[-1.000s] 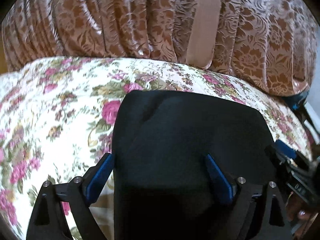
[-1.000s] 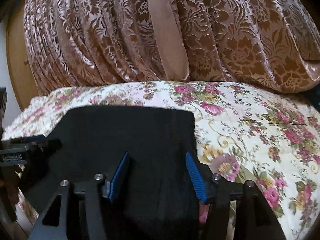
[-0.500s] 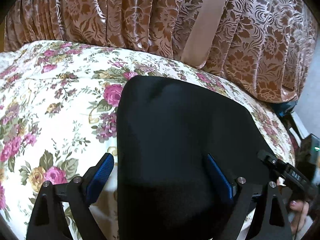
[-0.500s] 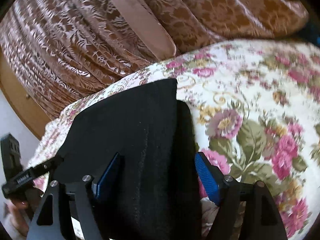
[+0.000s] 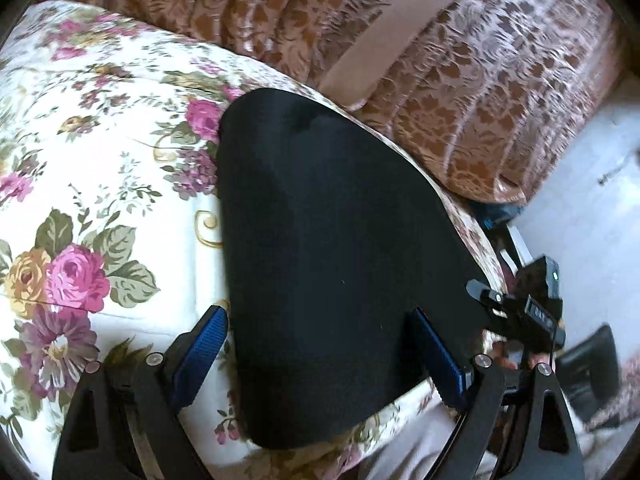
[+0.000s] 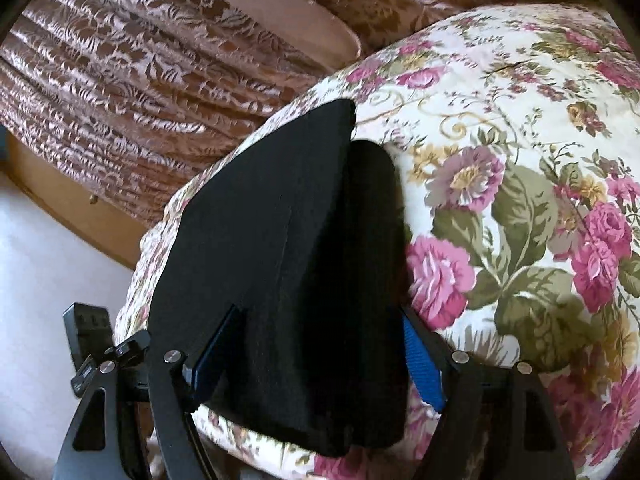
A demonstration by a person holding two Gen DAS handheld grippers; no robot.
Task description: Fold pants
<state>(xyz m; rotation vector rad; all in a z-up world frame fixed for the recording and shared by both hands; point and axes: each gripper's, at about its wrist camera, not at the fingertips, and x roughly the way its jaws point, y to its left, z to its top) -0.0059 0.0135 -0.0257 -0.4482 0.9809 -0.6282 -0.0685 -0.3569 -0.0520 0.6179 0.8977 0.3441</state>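
Observation:
The black pants (image 5: 320, 220) lie folded into a compact stack on the floral bedspread (image 5: 100, 160), their near end drooping over the bed's edge. My left gripper (image 5: 320, 356) stands open, one blue pad off the cloth's left side and the other over its near right part. In the right wrist view the pants (image 6: 280, 220) show a folded layer along their right side. My right gripper (image 6: 320, 352) is open wide astride the near end, pads not pressing. Each gripper shows in the other's view: right gripper (image 5: 520, 312), left gripper (image 6: 104, 356).
A brown brocade curtain (image 5: 480, 100) hangs behind the bed. A pale floor (image 5: 592, 200) lies past the bed's right side. In the right wrist view a wooden board (image 6: 80, 208) runs under the curtain (image 6: 120, 80). Bare bedspread (image 6: 520, 160) spreads beside the pants.
Both views have tipped down and rolled, and both grippers have drawn back toward the pants' near end. The right gripper's jaws have spread wider. The pants stay flat on the bed.

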